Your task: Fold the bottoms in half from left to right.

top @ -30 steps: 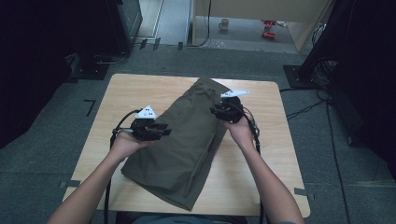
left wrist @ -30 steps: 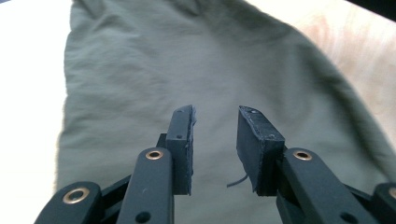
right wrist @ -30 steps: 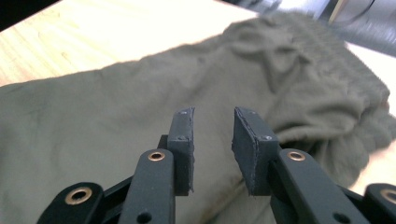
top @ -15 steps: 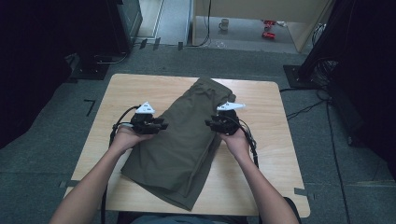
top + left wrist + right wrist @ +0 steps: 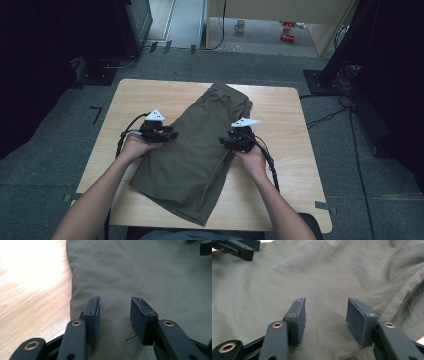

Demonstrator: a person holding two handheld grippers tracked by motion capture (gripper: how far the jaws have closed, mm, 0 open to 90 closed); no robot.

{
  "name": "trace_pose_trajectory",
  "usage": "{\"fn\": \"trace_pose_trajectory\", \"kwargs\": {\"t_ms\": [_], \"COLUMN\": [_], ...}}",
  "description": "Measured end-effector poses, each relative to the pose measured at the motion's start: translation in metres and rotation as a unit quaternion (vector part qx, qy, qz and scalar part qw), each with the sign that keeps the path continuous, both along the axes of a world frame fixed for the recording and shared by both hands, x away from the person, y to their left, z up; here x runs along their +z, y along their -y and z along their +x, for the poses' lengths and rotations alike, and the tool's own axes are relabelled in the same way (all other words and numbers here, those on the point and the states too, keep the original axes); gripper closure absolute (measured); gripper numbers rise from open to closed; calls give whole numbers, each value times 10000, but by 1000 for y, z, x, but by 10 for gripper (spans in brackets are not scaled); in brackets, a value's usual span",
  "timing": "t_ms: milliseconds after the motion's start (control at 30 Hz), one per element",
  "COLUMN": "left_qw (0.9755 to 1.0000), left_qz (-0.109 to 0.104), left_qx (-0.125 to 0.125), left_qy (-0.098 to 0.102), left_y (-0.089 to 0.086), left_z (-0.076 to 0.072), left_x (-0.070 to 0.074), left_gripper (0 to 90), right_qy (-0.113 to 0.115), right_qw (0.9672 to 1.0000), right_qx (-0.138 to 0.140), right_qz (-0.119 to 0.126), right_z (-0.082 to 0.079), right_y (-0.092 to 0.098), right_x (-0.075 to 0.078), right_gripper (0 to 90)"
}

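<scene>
Shorts (image 5: 192, 147): olive, folded, lying diagonally mid worktop (image 5: 280, 107).
L gripper (image 5: 113, 312): jaws just opening, parted over left edge, nothing pinched.
R gripper (image 5: 325, 315): same, right edge.
Tip: lift off straight, no snagging cloth.

No readable text, labels or numbers anywhere.

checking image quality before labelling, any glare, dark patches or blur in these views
High view: the table is evenly lit, the surroundings left and right near black. Left gripper view: the bare wood is blown out white at top left, the cloth soft, the fingers sharp. Right gripper view: the cloth looks pale and slightly soft.
</scene>
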State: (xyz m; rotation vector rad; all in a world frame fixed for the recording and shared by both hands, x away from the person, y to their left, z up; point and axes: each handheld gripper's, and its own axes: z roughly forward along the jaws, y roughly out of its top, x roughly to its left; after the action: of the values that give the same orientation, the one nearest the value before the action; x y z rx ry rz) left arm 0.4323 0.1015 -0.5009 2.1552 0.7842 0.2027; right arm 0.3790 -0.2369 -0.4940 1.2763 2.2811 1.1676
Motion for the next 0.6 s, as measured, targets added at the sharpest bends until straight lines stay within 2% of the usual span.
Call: {"fn": "trace_pose_trajectory", "kwargs": {"t_ms": [267,400,433,467,567,600], "left_qw": [10000,9999,9999,9999,9999,9999], "left_qz": [68,134,128,158,91,91], "left_qx": [-18,-14,-2,-33,-22,-22], "left_qy": [-27,-104,-87,-18,-115,-115], "left_y": [2,4,4,5,4,4], "left_z": [0,-1,-2,-4,-4,-4], "left_x": [-5,-9,-10,-10,-10,-10], "left_gripper": [580,557,552,539,529,528], "right_qy": [49,39,101,256,323,331], "right_qw": [9996,9996,9995,9990,9983,9984], "right_qx": [9,-36,-61,-67,-72,-82], "right_qz": [-265,-275,-287,-363,-479,-444], "right_z": [-2,-3,-4,-7,-9,-8], "right_y": [2,1,1,0,-1,0], "right_x": [-15,-19,-21,-24,-27,-27], "right_gripper": [483,462,460,445,434,436]}}
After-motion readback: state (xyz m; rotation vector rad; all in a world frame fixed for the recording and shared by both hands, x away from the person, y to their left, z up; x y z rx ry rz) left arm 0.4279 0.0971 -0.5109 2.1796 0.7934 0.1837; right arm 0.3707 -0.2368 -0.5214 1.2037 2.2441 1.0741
